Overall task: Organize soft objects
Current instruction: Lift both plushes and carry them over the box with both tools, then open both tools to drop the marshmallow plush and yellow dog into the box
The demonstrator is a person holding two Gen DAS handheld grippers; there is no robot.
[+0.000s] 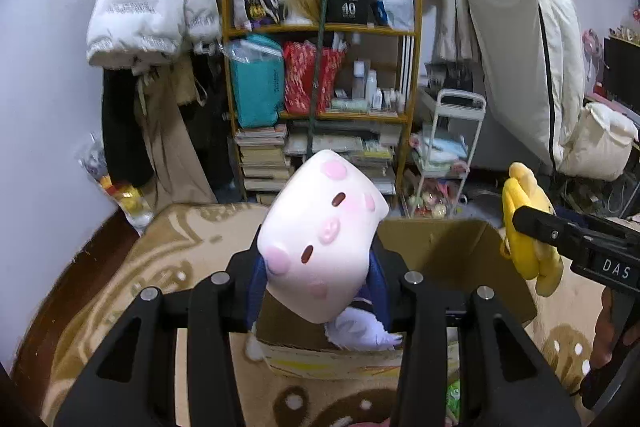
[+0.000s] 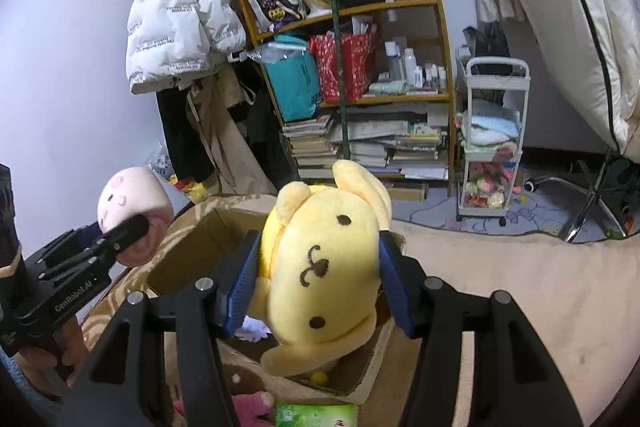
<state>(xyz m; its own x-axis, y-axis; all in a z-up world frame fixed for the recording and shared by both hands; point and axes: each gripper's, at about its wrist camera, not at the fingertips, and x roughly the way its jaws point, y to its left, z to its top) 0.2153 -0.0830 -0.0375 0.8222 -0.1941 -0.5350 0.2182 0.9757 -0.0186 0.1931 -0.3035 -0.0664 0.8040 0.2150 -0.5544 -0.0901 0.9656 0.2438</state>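
Observation:
My left gripper (image 1: 316,259) is shut on a pale pink pig plush (image 1: 324,235) and holds it above an open cardboard box (image 1: 460,247). A white soft item (image 1: 360,331) lies inside the box. My right gripper (image 2: 316,271) is shut on a yellow dog plush (image 2: 324,267), held over the same box (image 2: 192,251). The yellow plush also shows at the right of the left wrist view (image 1: 524,227), and the pink plush at the left of the right wrist view (image 2: 132,207). Each gripper's blue pads press the plush sides.
The box stands on a beige patterned rug (image 1: 160,267). A wooden shelf (image 1: 320,67) full of books and bags stands behind, with a white cart (image 2: 492,147) beside it. A pink plush (image 2: 252,407) and a green packet (image 2: 316,415) lie near the box.

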